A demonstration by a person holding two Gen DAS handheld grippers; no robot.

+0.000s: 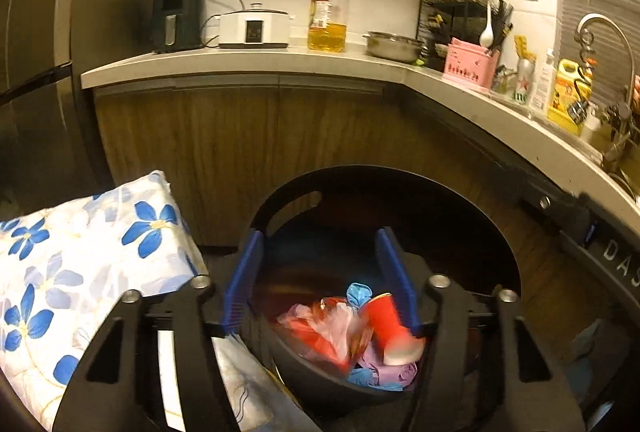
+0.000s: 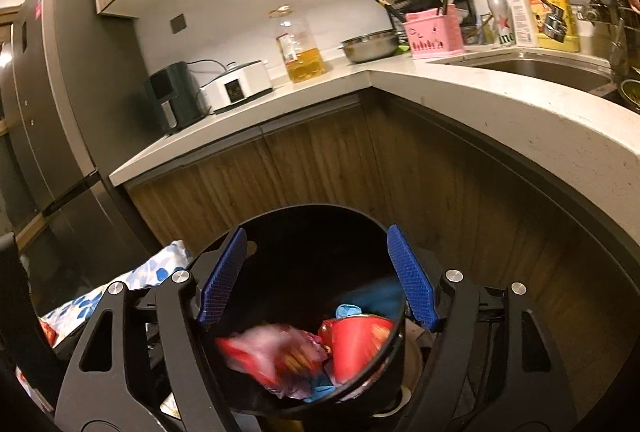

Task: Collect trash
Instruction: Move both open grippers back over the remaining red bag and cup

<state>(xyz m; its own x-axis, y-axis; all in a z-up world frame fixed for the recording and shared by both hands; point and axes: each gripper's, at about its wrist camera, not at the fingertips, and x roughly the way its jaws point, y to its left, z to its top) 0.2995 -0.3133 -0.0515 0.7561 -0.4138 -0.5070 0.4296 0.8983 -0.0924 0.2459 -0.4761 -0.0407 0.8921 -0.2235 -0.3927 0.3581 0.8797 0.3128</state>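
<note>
Between the spread blue pads of the left gripper [image 1: 320,280], just below its fingertips, a red paper cup [image 1: 386,324] tips into the black bin [image 1: 280,356], touching neither pad. It looks smeared with motion, its pale mouth downward. The right gripper [image 2: 316,276] hangs over the same bin, open and empty. Pink plastic bags [image 1: 320,324] and blue and purple gloves [image 1: 360,292] already lie inside, so much seems collected; whether trash remains elsewhere I cannot tell. To the left gripper's left lies a flowered cloth [image 1: 80,252].
</note>
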